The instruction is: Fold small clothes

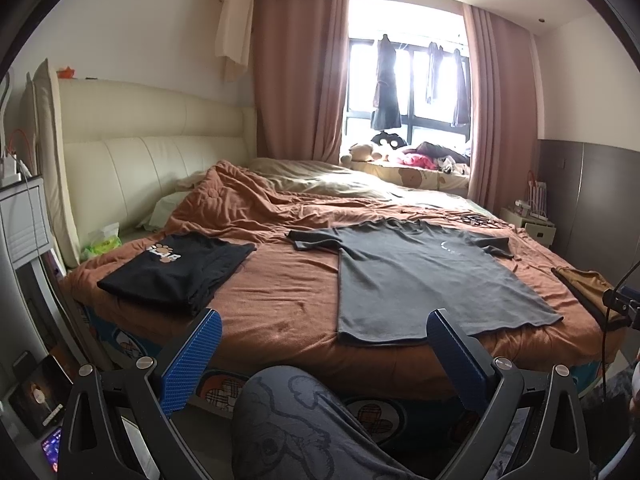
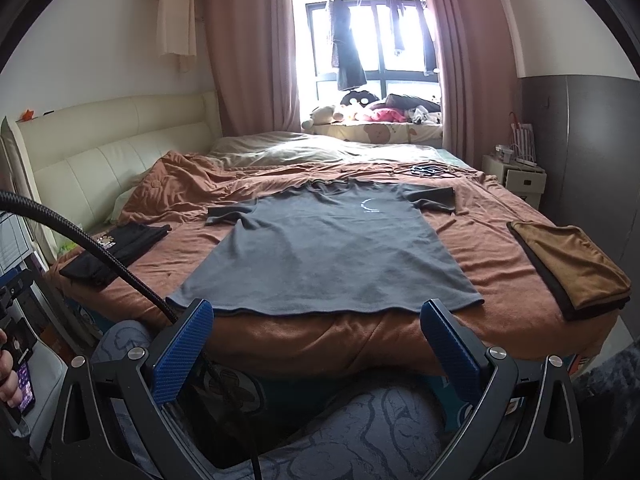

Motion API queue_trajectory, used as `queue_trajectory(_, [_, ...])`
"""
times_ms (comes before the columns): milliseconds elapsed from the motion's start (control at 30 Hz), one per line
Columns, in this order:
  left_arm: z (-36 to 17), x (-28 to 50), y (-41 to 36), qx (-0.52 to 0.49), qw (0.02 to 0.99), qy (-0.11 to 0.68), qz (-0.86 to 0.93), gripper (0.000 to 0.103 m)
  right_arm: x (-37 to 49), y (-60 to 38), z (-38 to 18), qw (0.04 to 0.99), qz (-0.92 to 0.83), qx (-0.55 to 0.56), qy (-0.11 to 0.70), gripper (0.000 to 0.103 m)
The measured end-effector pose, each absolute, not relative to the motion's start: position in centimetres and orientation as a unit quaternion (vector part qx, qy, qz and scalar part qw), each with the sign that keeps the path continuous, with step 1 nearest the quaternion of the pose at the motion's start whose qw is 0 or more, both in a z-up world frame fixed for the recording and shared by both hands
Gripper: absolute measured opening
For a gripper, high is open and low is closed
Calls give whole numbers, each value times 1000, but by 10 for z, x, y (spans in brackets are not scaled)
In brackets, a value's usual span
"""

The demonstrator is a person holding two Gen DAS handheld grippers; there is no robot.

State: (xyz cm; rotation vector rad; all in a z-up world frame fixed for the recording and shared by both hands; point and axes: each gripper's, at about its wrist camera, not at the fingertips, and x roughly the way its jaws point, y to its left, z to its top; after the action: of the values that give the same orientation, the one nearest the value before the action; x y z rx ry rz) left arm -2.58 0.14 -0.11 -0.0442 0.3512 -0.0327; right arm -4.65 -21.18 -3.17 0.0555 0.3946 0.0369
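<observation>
Your bed (image 1: 280, 304) fills most of both views, covered by a rust-orange blanket (image 2: 480, 240) that is rumpled toward the cream headboard (image 1: 140, 160) and flat near you. The near edge of the bed runs just beyond your fingertips, and the blanket hangs over it.

The grey T-shirt (image 2: 328, 256) lies spread flat, front up, sleeves out, collar toward the window (image 2: 372, 40) and hem along the near bed edge. Bare blanket surrounds it on both sides, so you have open room left and right of the shirt.

To its left, a folded black shirt (image 1: 180, 272) with a paw print sits near the left side of the bed, well apart from the grey one. To its right, a folded brown garment (image 2: 576, 268) rests close to the right edge of the bed.

Your left gripper (image 1: 324, 344) has its jaws spread wide with nothing between them, held short of the bed over your patterned trouser leg (image 1: 304, 420). Your right gripper (image 2: 316, 336) is likewise spread and empty, its fingertips flanking the hem without touching it. A black cable (image 2: 100, 256) arcs across the left of the right wrist view.

The window ledge (image 2: 380, 128) holds soft toys and clothes. A small white nightstand (image 2: 516, 176) stands right of the bed, carrying small items I cannot make out.
</observation>
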Motion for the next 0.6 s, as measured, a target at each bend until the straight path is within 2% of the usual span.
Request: queue_trajectory(600, [2,-23,17,-29,983,181,-27,103,-41,-207,-9,980,24,12,195,103])
